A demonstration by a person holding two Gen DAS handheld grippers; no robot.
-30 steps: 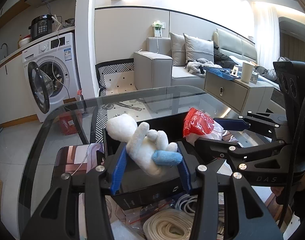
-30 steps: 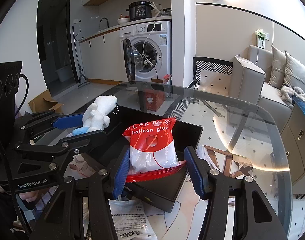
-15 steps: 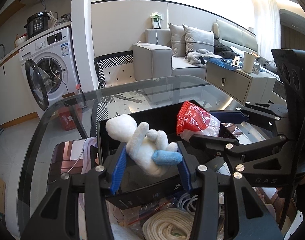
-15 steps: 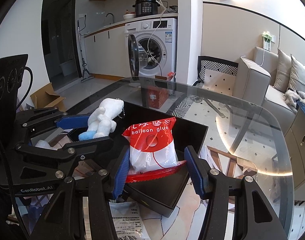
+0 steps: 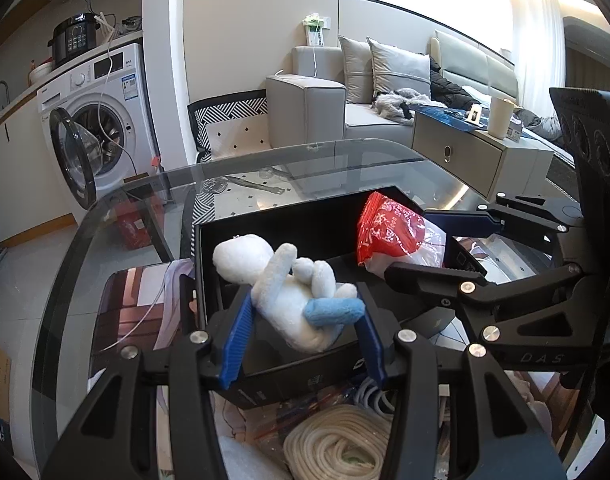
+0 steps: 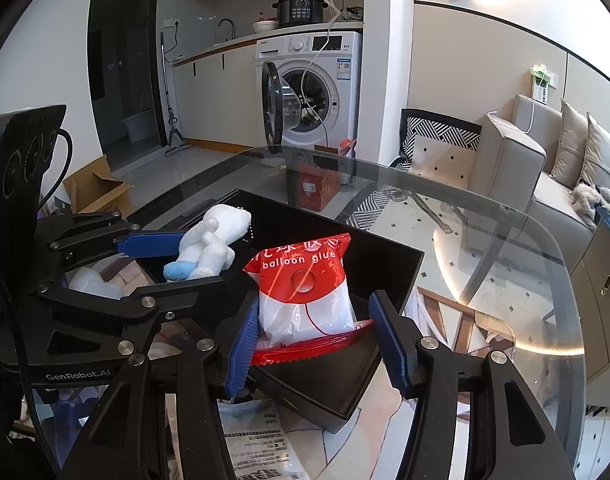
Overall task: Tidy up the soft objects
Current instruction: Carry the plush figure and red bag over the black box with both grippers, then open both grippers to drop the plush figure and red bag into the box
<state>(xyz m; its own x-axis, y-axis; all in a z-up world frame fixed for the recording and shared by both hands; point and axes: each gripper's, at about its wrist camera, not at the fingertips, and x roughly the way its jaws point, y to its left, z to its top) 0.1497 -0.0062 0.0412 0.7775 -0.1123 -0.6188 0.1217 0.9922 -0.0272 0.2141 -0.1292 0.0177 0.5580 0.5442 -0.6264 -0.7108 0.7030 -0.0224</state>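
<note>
A white plush toy with a blue foot is clamped between the blue pads of my left gripper, just above the near edge of an open black box. To its right, my right gripper is shut on a red and white bag printed "balloon glue", held upright over the same box. Each wrist view shows the other gripper too: the left gripper with the plush toy, and the right gripper with the bag.
The box stands on a round glass table. A coil of white cord and a printed white packet lie near the front edge. Beyond the table are a washing machine with its door open and a grey sofa.
The left gripper has tilted slightly with the plush toy still in it. The right gripper and its bag have hardly moved.
</note>
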